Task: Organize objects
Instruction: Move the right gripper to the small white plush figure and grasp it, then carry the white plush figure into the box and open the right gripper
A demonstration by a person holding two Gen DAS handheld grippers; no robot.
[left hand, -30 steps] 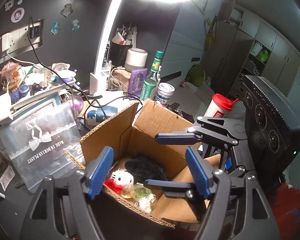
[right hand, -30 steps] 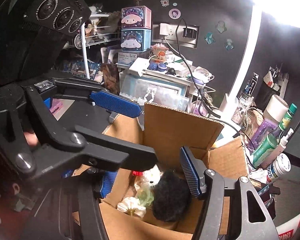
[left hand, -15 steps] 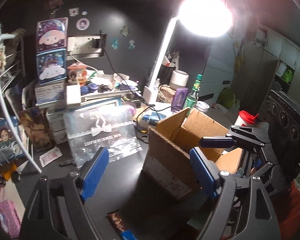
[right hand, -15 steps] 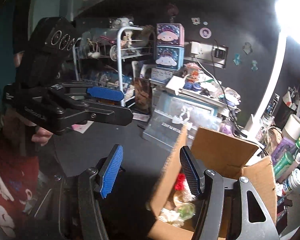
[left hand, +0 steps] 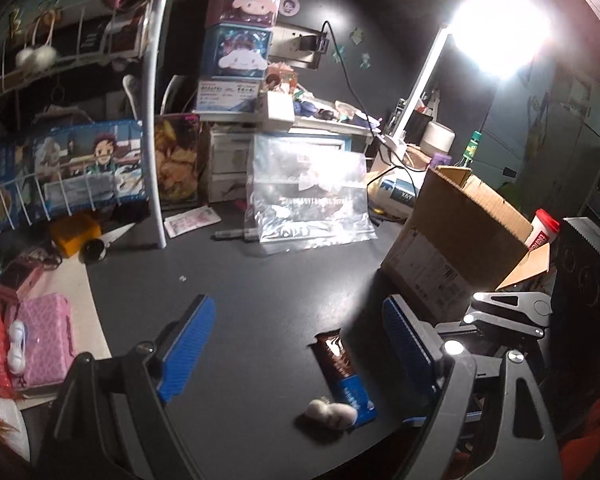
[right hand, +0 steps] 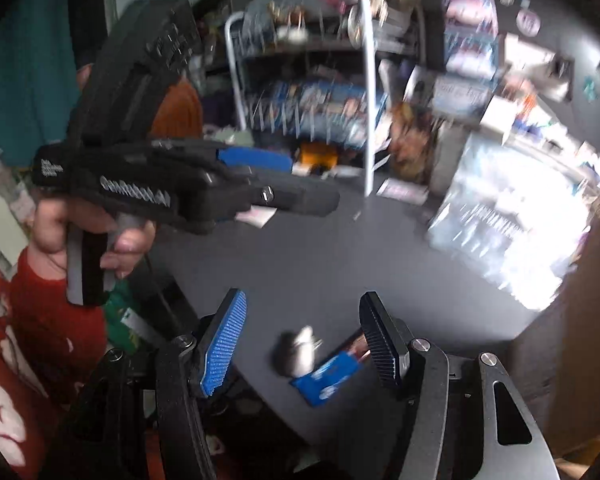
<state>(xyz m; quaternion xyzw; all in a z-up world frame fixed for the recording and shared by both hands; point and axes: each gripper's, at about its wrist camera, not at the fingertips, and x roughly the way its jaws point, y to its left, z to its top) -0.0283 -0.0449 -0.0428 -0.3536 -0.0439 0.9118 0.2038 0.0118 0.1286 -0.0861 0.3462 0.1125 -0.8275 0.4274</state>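
A brown and blue snack bar (left hand: 343, 376) lies on the dark desk near its front edge, with a small pale fluffy toy (left hand: 332, 411) touching its near end. Both show blurred in the right wrist view, the bar (right hand: 329, 374) and the toy (right hand: 298, 350). My left gripper (left hand: 296, 344) is open and empty above the desk, just left of the bar. My right gripper (right hand: 302, 340) is open and empty over the toy and bar. An open cardboard box (left hand: 460, 236) stands at the right; its contents are hidden.
A clear zip bag (left hand: 308, 200) leans at the back. Stacked character boxes (left hand: 240, 40), a white wire rack (left hand: 148, 100) and a bright desk lamp (left hand: 496, 28) crowd the back. A pink case (left hand: 44, 344) lies at the left edge. A red-lidded cup (left hand: 542, 232) stands beyond the box.
Both grippers have swung left and down, away from the box, toward the desk's front. The snack bar and fluffy toy have come into view under them. Both stay open.
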